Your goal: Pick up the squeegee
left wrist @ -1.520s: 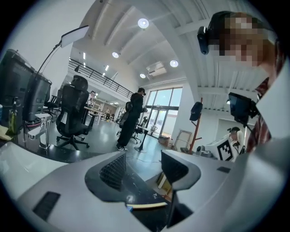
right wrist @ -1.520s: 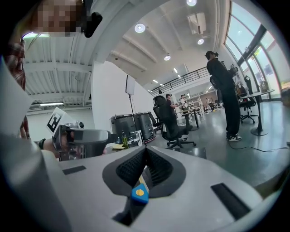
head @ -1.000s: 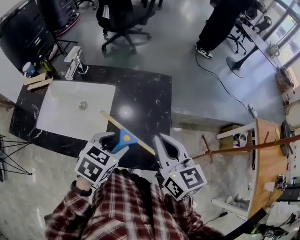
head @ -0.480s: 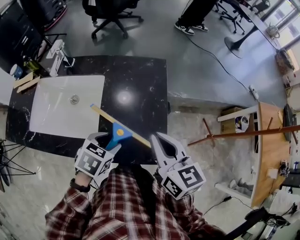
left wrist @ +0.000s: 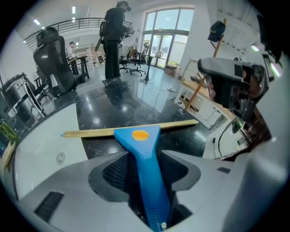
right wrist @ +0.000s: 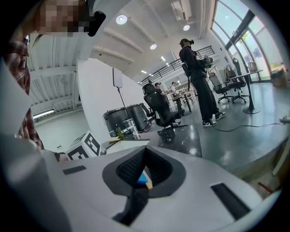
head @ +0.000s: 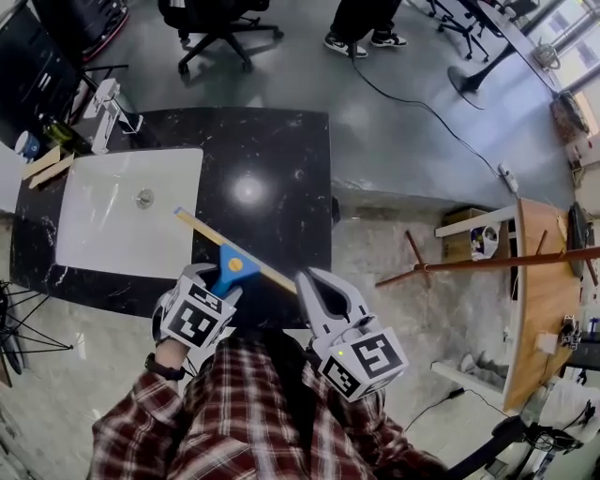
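Observation:
The squeegee has a blue handle with an orange dot and a long tan blade. It hangs in the air above the front edge of the black counter. My left gripper is shut on the blue handle, close to my plaid sleeve. In the left gripper view the squeegee runs up between the jaws, with its blade lying crosswise beyond them. My right gripper hovers just right of the blade's end, shut with nothing in it. Through the right gripper a small piece of the squeegee shows.
A white sink basin with a faucet is set in the counter's left half. An office chair and a person's feet are on the grey floor behind. At the right are a wooden coat rack and a desk.
The left gripper has stayed shut on the squeegee and drawn slightly back toward my body. The right gripper holds beside it. The person behind has stepped farther away.

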